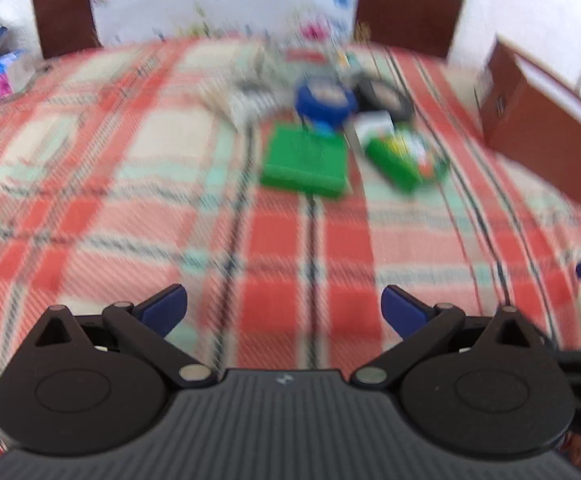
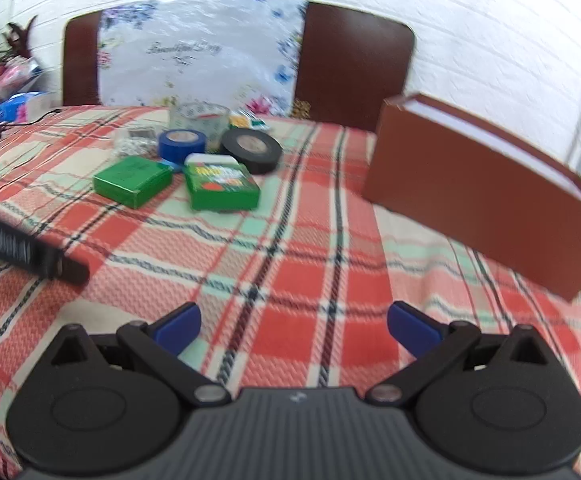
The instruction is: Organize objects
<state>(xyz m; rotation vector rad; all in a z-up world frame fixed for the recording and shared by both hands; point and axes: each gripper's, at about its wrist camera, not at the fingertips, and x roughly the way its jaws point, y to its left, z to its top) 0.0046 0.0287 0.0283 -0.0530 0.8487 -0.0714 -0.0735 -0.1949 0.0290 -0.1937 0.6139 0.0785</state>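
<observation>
A woven plaid cloth covered the table (image 2: 290, 248). The brown box (image 2: 482, 196) stood at the right, well apart from the clustered green cartons (image 2: 132, 178), blue tape roll (image 2: 181, 143) and black tape roll (image 2: 251, 149). Both the left gripper (image 1: 284, 310) and right gripper (image 2: 293, 326) hung empty, jaws wide apart; approaching a rigid, flat-sided carton squarely would probably suit best.

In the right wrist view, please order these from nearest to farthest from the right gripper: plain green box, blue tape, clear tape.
From the right gripper:
1. Plain green box, ahead, left.
2. Blue tape, behind that box.
3. Clear tape, farthest, near the chairs.
</observation>
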